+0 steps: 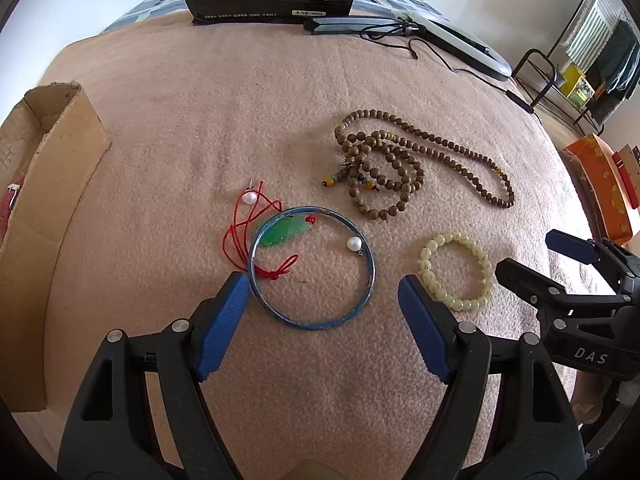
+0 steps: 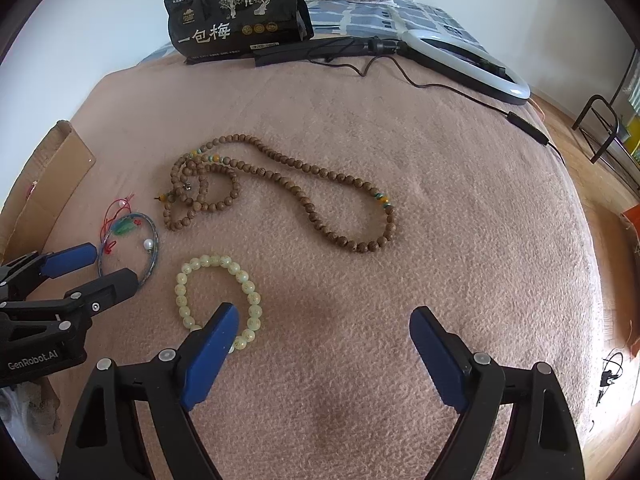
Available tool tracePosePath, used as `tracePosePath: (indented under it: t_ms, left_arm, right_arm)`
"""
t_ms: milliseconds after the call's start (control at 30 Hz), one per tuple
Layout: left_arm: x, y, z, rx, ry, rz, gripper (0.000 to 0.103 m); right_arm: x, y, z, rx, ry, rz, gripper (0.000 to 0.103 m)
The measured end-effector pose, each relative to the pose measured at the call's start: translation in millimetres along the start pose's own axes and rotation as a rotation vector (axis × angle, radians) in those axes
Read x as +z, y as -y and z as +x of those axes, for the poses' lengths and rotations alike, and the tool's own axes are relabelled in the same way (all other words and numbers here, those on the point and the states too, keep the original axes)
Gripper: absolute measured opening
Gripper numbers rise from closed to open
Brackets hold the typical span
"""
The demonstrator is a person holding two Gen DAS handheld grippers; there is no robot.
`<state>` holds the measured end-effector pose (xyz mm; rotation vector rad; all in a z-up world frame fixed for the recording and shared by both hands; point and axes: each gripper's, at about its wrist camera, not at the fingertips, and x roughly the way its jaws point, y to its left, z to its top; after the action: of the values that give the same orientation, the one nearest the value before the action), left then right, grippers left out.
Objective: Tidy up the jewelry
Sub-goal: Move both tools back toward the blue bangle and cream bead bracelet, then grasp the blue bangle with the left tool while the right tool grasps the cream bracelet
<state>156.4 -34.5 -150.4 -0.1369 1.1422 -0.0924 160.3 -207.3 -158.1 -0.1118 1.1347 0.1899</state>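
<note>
A blue bangle (image 1: 312,268) lies on the pink blanket, with a green jade pendant on a red cord (image 1: 285,232) and a pearl earring (image 1: 354,244) inside it; a second pearl (image 1: 249,198) lies beside it. My left gripper (image 1: 324,292) is open, its fingers straddling the bangle's near side. A brown wooden bead necklace (image 2: 280,188) and a pale yellow bead bracelet (image 2: 218,300) lie to the right. My right gripper (image 2: 324,324) is open and empty, its left finger over the bracelet's near edge.
An open cardboard box (image 1: 44,200) stands at the left. A black snack bag (image 2: 240,12), a ring light (image 2: 472,62) and its cable (image 2: 480,104) lie at the back. The bed edge, a metal rack (image 1: 580,72) and an orange box (image 1: 600,188) are to the right.
</note>
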Motion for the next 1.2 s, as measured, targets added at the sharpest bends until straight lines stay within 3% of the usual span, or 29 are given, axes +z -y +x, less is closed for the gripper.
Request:
tracePosePath:
  t_ms: [467, 633, 733, 867, 1033, 1100, 1200]
  left_arm:
    - [0, 9, 14, 0.149, 0.020, 0.068, 0.081]
    - [2, 4, 19, 0.143, 0.002, 0.060, 0.085]
    - [3, 1, 19, 0.126, -0.001, 0.055, 0.085]
    - [4, 1, 17, 0.105, 0.005, 0.064, 0.074]
    - [4, -3, 15, 0.073, -0.002, 0.059, 0.073]
    - [5, -3, 13, 0.058, -0.003, 0.055, 0.073]
    - [3, -2, 10, 0.055, 0.003, 0.063, 0.073]
  right_arm:
    - [8, -4, 4, 0.013, 0.004, 0.003, 0.086]
    - [9, -5, 4, 0.014, 0.005, 0.006, 0.086]
    - [10, -6, 5, 0.017, 0.001, -0.001, 0.081]
    - [11, -7, 10, 0.024, -0.015, -0.003, 0.074]
    - [11, -6, 19, 0.047, -0.048, 0.007, 0.065]
    - [11, -7, 20, 0.052, -0.051, 0.004, 0.059]
    - [10, -9, 19, 0.070, -0.048, -0.001, 0.042]
